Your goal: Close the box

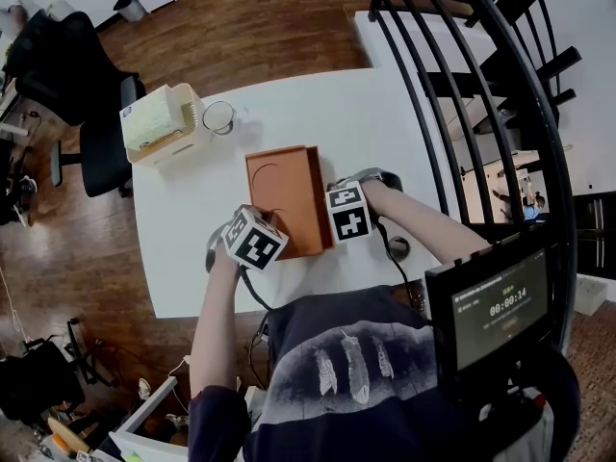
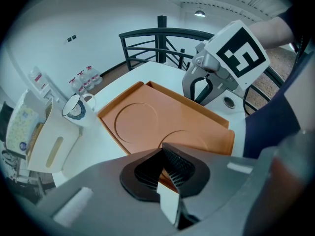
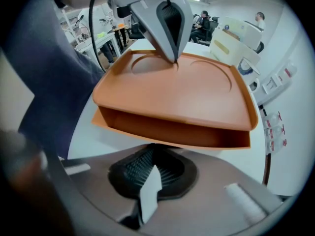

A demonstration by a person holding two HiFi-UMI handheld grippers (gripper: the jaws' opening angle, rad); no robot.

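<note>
Head view: orange box (image 1: 284,200) sits mid table (image 1: 327,114). Left gripper view: left gripper (image 2: 167,173) pinched shut, tip on the lid (image 2: 147,127), probably pressing it down. Right gripper view: right gripper (image 3: 150,173) shut too, empty, by the side where the lid looks unseated

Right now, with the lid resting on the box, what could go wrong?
1. The lid sits raised, a gap showing above the base; the left gripper pressing near one edge may tip it.
2. Nothing clamps the base; a push could slide it across the table.
</note>
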